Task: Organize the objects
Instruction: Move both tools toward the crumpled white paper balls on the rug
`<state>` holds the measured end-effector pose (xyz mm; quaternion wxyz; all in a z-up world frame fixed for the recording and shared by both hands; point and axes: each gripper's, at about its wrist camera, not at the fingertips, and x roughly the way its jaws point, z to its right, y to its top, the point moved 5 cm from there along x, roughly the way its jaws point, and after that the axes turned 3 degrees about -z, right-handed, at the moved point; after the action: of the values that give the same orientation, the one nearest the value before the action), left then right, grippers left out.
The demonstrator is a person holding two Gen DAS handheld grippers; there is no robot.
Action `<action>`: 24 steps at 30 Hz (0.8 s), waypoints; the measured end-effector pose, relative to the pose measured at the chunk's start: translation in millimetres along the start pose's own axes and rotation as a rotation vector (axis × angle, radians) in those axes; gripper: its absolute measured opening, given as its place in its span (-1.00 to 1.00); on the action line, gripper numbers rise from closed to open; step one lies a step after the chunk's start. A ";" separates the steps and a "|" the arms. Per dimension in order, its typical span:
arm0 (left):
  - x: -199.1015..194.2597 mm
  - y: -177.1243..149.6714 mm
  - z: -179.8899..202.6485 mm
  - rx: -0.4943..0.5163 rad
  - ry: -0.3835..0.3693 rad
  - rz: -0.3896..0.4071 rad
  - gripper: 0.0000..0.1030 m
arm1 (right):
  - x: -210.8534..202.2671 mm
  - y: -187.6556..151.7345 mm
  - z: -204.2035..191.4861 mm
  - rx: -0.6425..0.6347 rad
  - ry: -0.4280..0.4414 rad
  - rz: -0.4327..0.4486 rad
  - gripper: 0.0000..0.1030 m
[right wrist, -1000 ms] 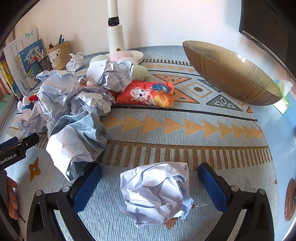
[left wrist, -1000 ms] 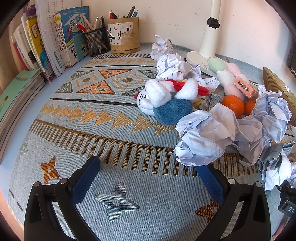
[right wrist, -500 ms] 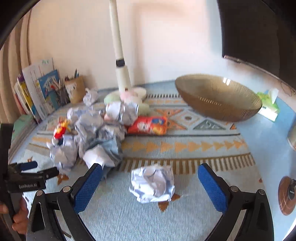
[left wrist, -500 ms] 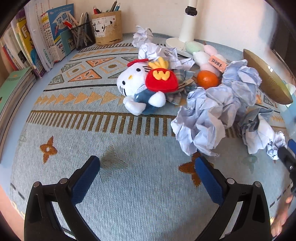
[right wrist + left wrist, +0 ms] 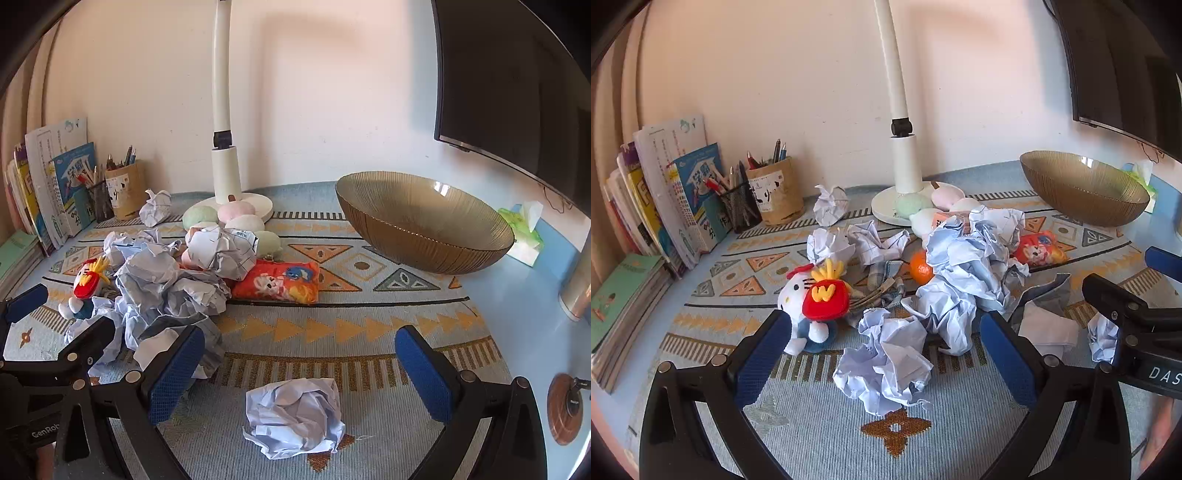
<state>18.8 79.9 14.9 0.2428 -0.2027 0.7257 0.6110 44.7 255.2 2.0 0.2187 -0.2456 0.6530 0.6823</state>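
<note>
Hovering: right gripper (image 5: 299,373) held spread over lone crumpled paper ball (image 5: 295,417), left gripper (image 5: 882,354) likewise spread, straddling paper wad (image 5: 886,369); nothing pinched, pickup judged next

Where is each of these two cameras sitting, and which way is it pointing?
Left wrist view: rides on the left gripper, looking along its open blue fingers at a crumpled paper ball, the paper heap and a plush toy; the right gripper shows at its right edge.
Right wrist view: rides on the right gripper, open above a lone paper ball, facing the bowl; the left gripper shows at its left.
Shared: lamp, bowl, plush toy, books.
</note>
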 end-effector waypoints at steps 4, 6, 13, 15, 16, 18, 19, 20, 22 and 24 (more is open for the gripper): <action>0.9 -3.4 -11.5 -0.073 -0.029 -0.015 0.98 | -7.1 -1.3 -4.2 -0.022 -0.021 0.033 1.00; -0.8 -4.5 -14.0 -0.090 -0.026 -0.010 0.98 | -8.8 -2.0 -7.3 -0.040 -0.032 0.038 1.00; -4.3 -5.2 -8.5 -0.068 -0.029 -0.004 0.98 | -7.4 -1.4 -6.9 -0.037 -0.031 0.020 1.00; -4.7 -5.5 -11.3 -0.081 -0.024 -0.003 0.98 | -7.3 -1.4 -5.2 -0.027 -0.028 0.018 1.00; -5.0 -5.7 -13.6 -0.093 -0.015 -0.001 0.98 | -7.7 -1.3 -4.4 -0.024 -0.028 0.019 1.00; -5.9 -6.0 -18.1 -0.115 -0.014 0.004 0.98 | -7.6 -1.3 -3.9 -0.022 -0.027 0.019 1.00; -6.2 -5.7 -19.6 -0.123 -0.021 0.007 0.98 | -7.2 -1.3 -4.1 -0.024 -0.025 0.017 1.00; -6.5 -5.8 -20.6 -0.129 -0.025 0.010 0.98 | -7.0 -1.4 -4.4 -0.025 -0.025 0.015 1.00; -5.9 -5.5 -20.3 -0.129 -0.025 0.008 0.98 | -7.2 -1.7 -5.1 -0.026 -0.027 0.015 1.00; -4.6 -5.5 -18.5 -0.122 -0.026 0.002 0.98 | -7.3 -1.7 -5.4 -0.027 -0.027 0.015 1.00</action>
<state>23.8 60.7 15.8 0.2388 -0.2082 0.6842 0.6569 51.7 250.1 5.0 0.2189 -0.2345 0.6424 0.6960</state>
